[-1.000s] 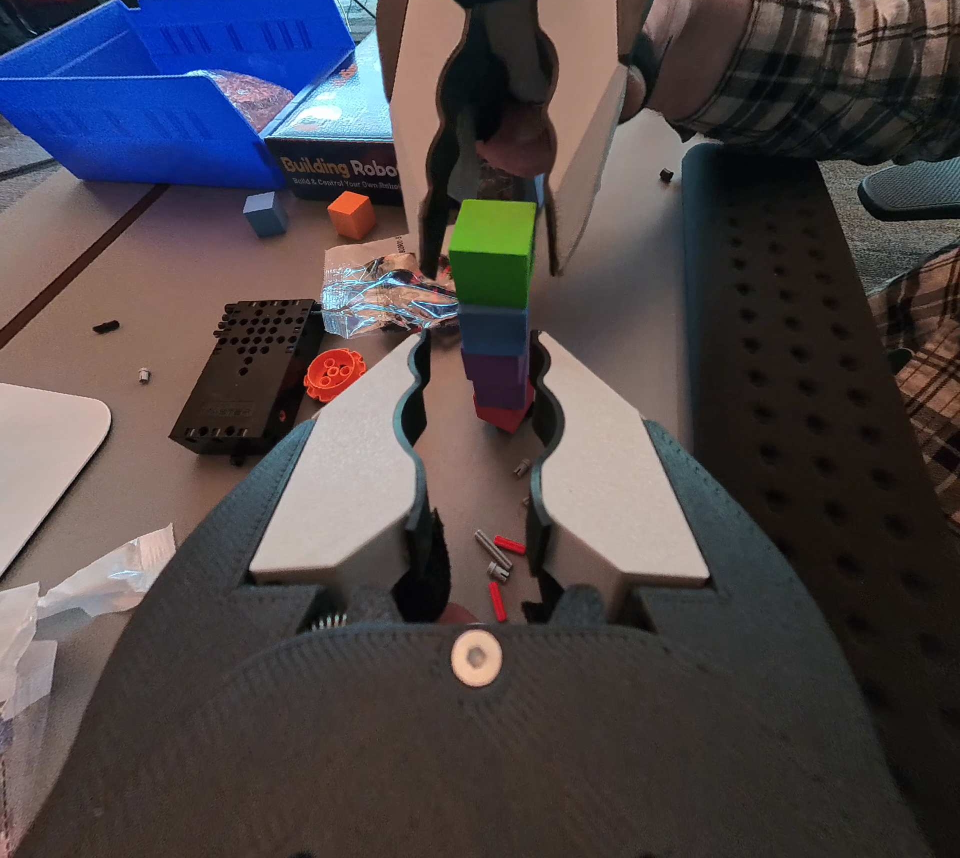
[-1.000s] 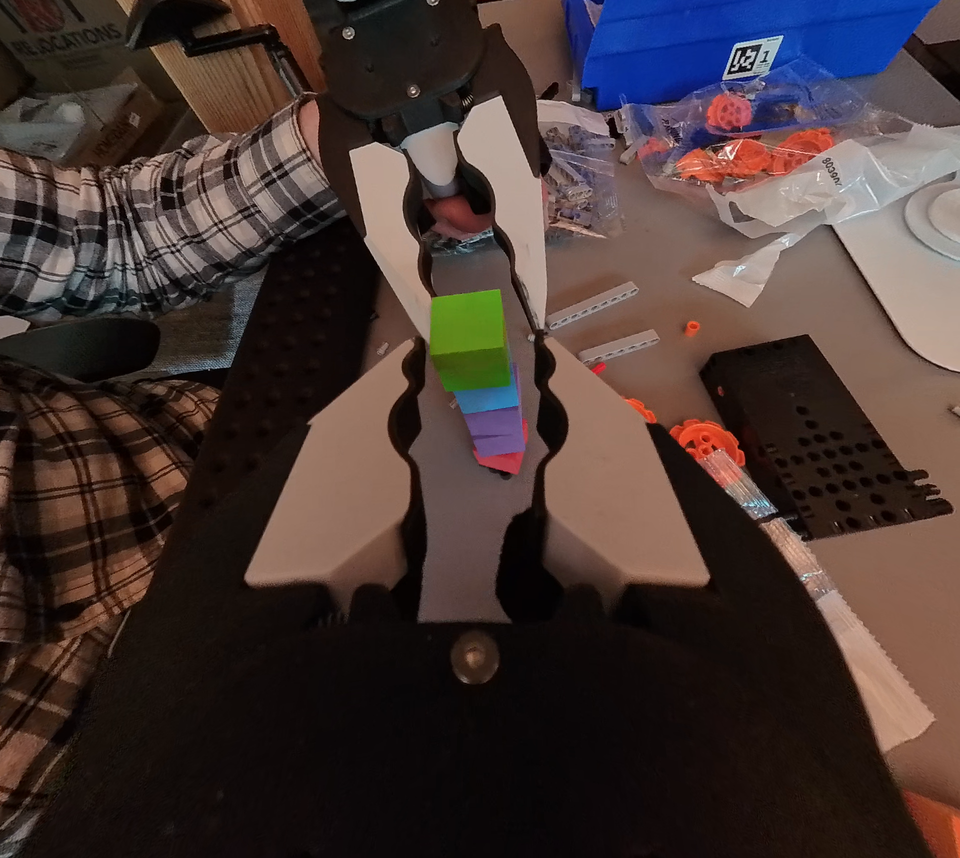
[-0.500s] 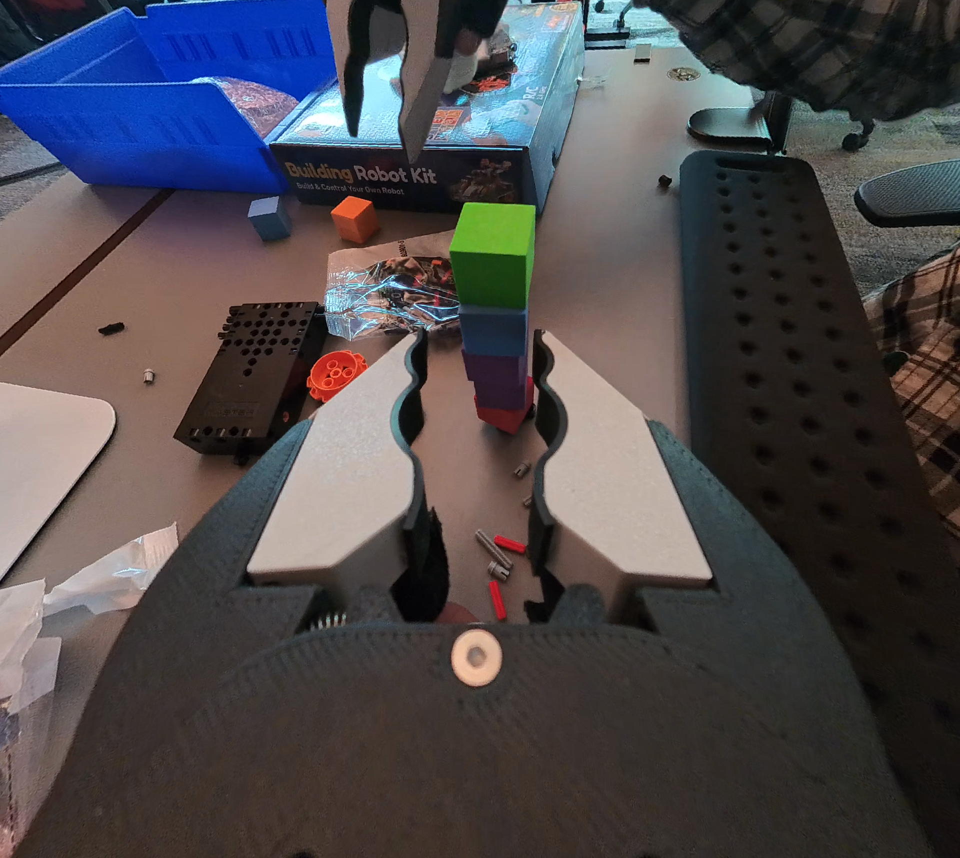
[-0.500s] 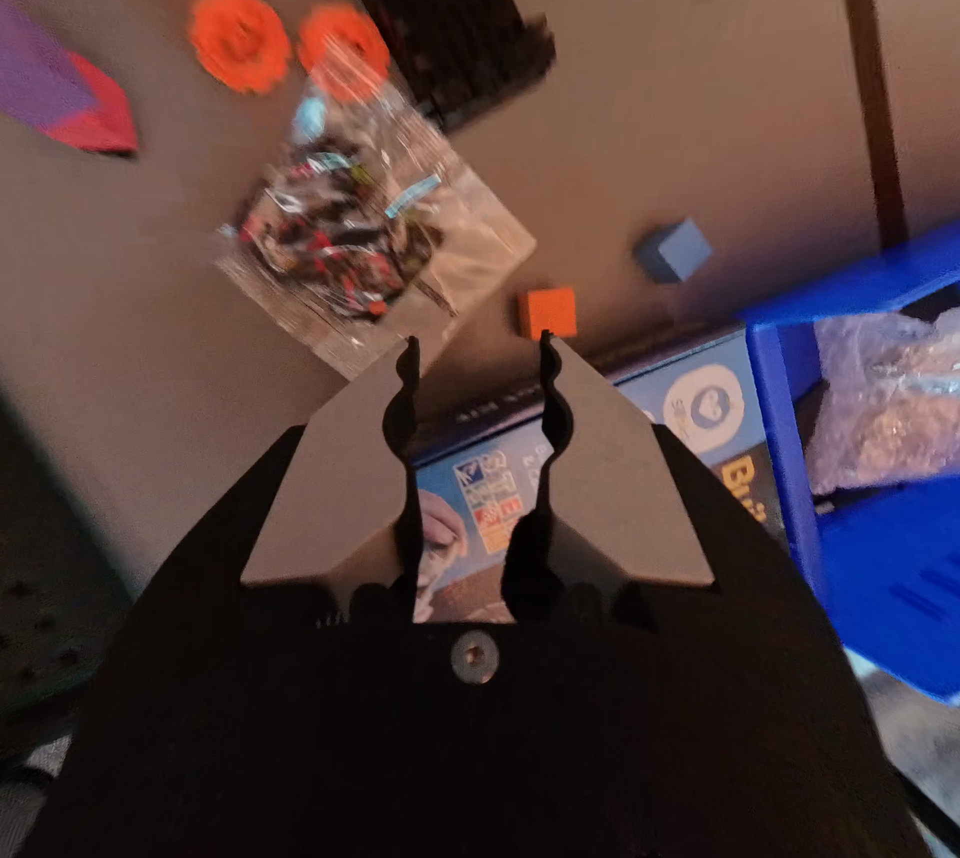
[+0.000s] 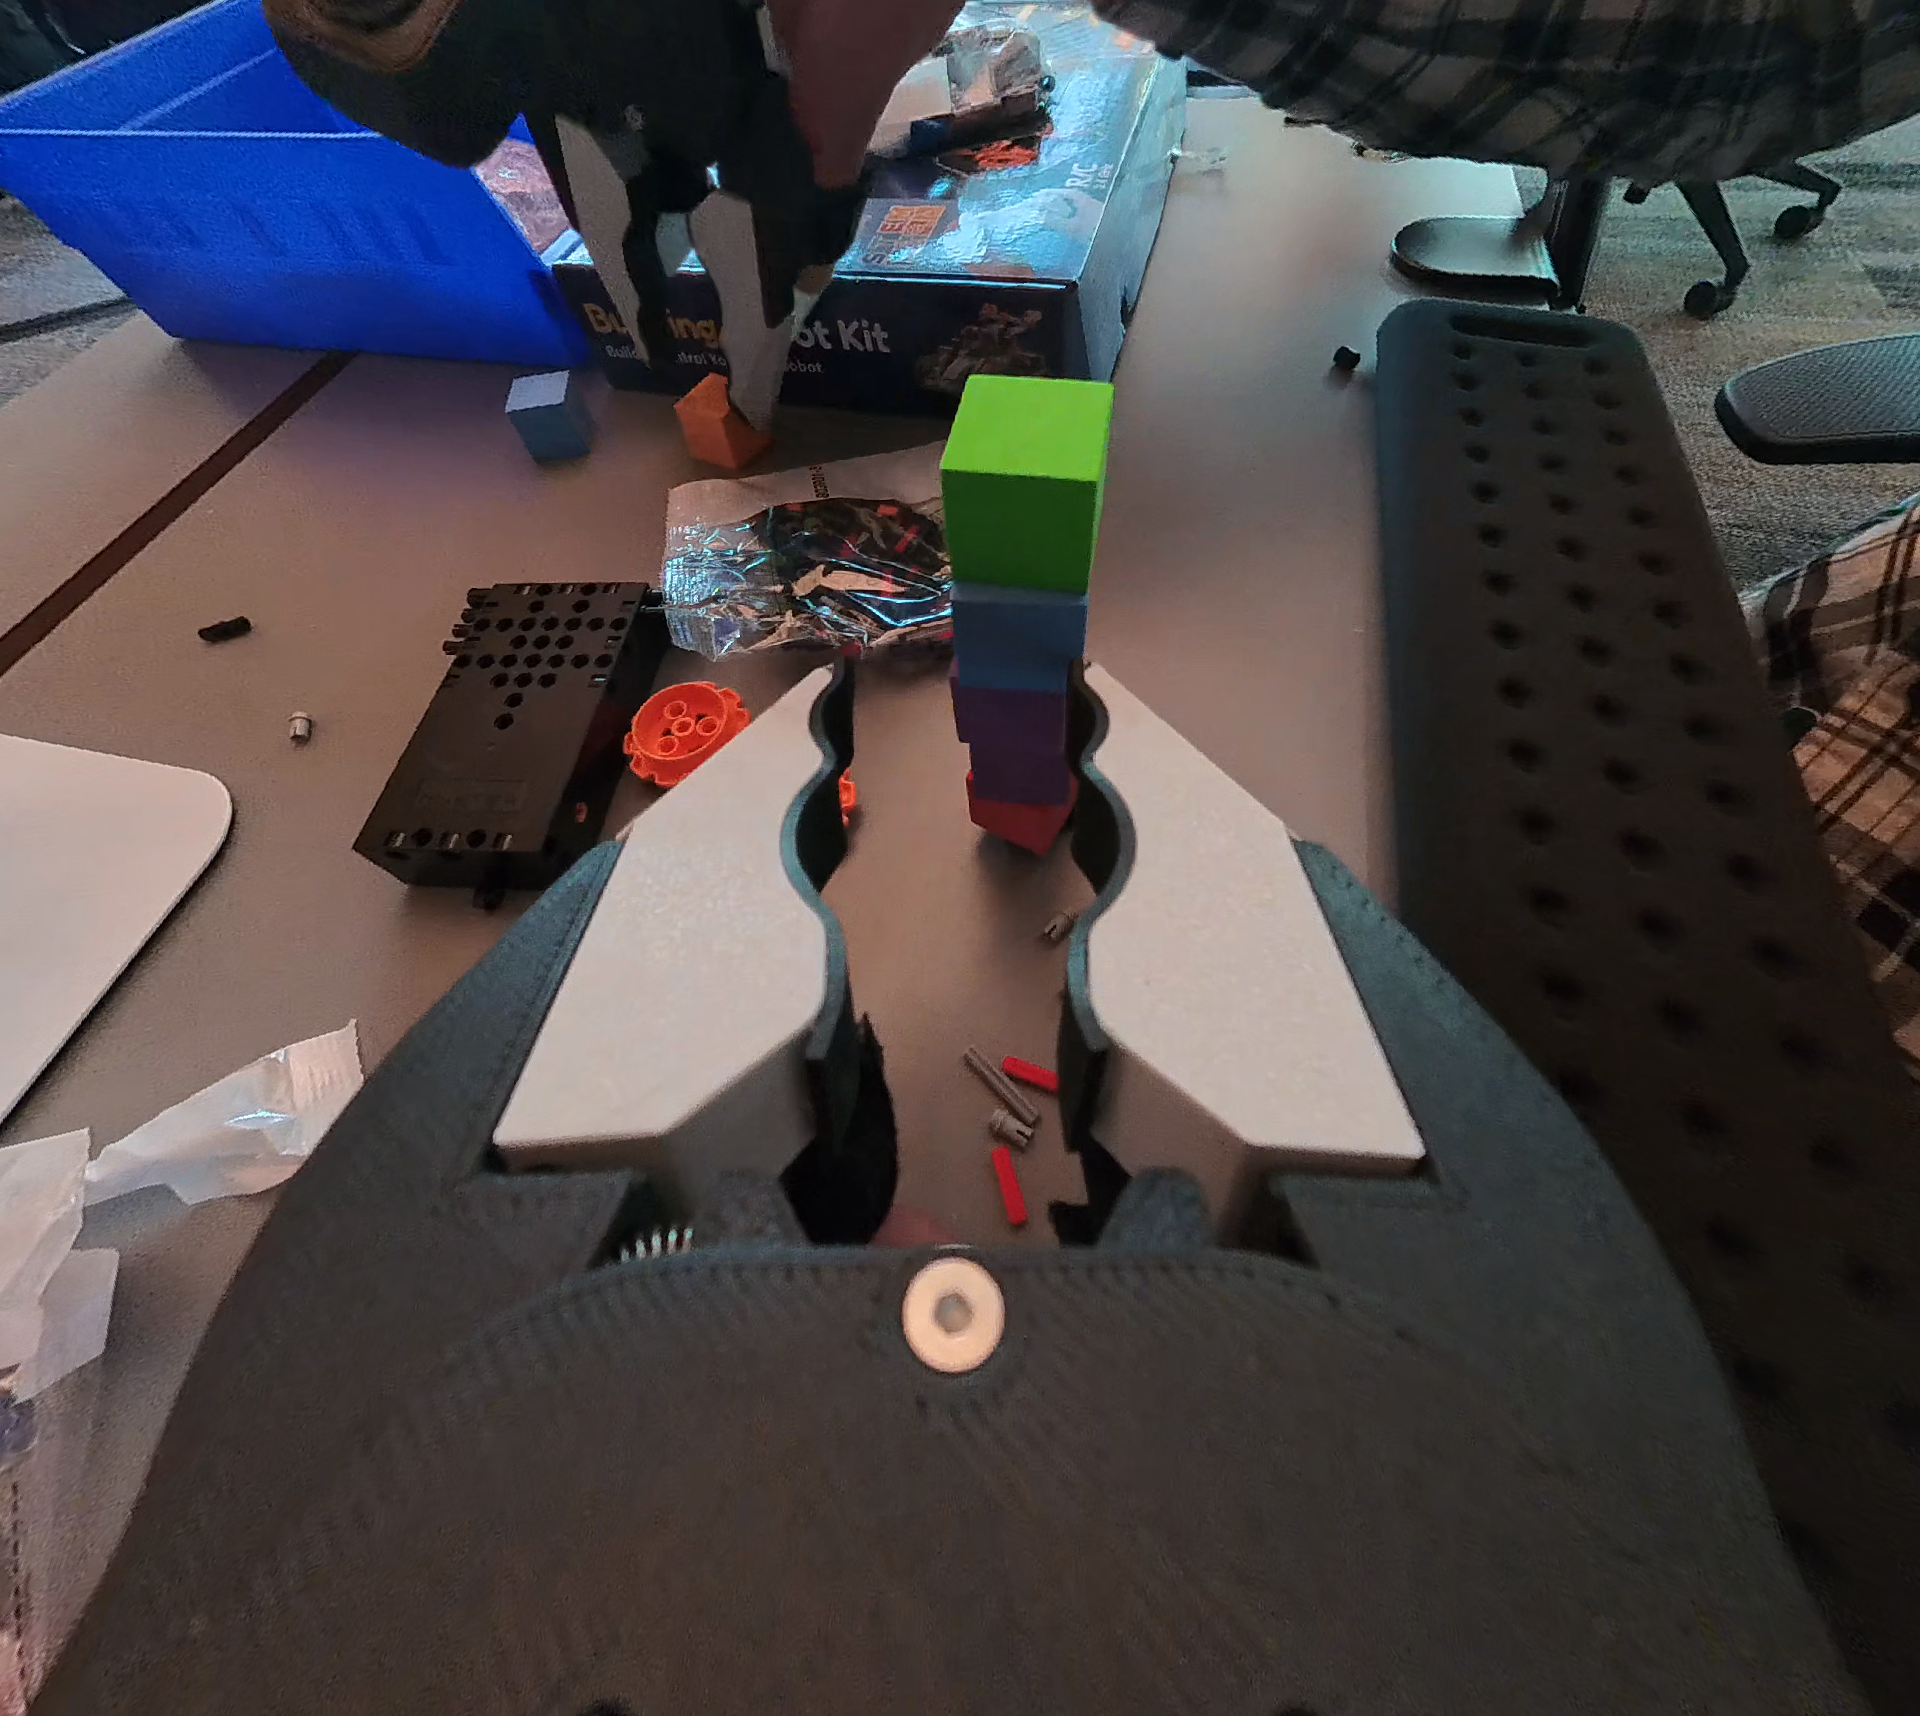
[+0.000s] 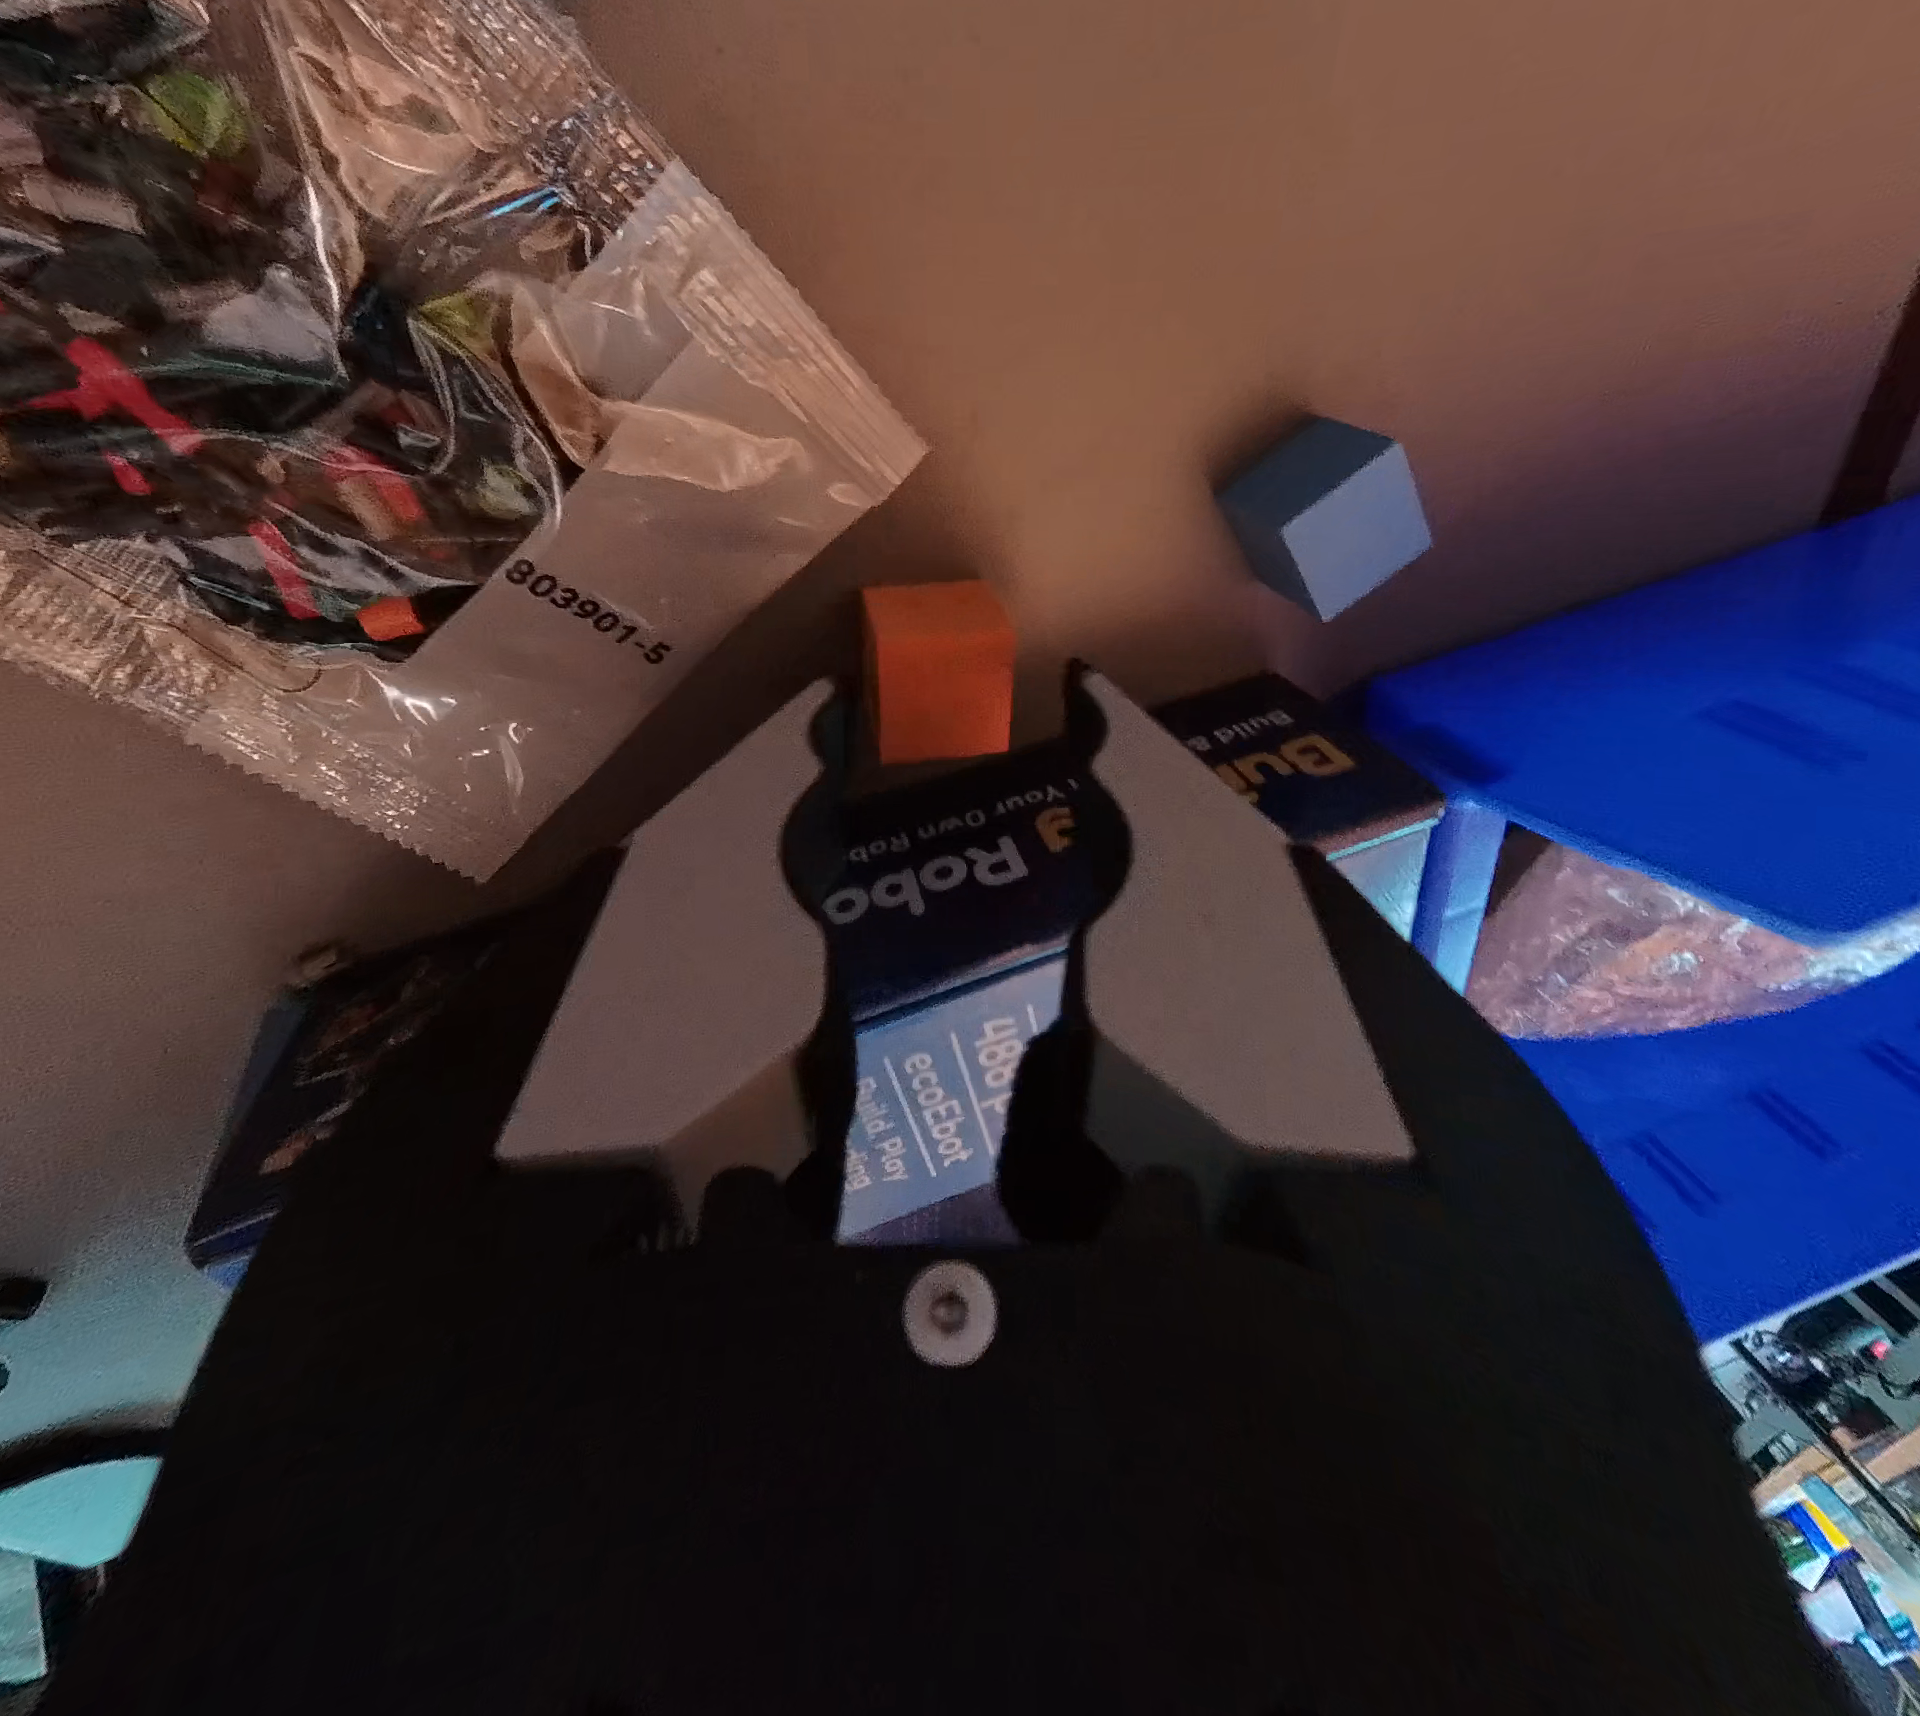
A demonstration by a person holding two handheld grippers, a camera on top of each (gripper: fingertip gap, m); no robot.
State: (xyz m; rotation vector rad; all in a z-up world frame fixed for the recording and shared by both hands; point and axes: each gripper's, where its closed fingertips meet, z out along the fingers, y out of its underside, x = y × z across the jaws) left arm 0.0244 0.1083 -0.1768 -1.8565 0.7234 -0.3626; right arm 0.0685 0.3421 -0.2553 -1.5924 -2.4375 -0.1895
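Right wrist view: straddling the orange block [image 6: 935, 643] with right gripper [image 6: 956, 692] jaws apart, not squeezing; left gripper [image 5: 958, 681] loose, empty, just beside the block tower [image 5: 1023, 487].

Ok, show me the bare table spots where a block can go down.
Bare table runs between the block stack and the black perforated pad. Another patch lies between the blue bin and the black plate. Crowded: around the parts bag, orange wheel and loose pins.
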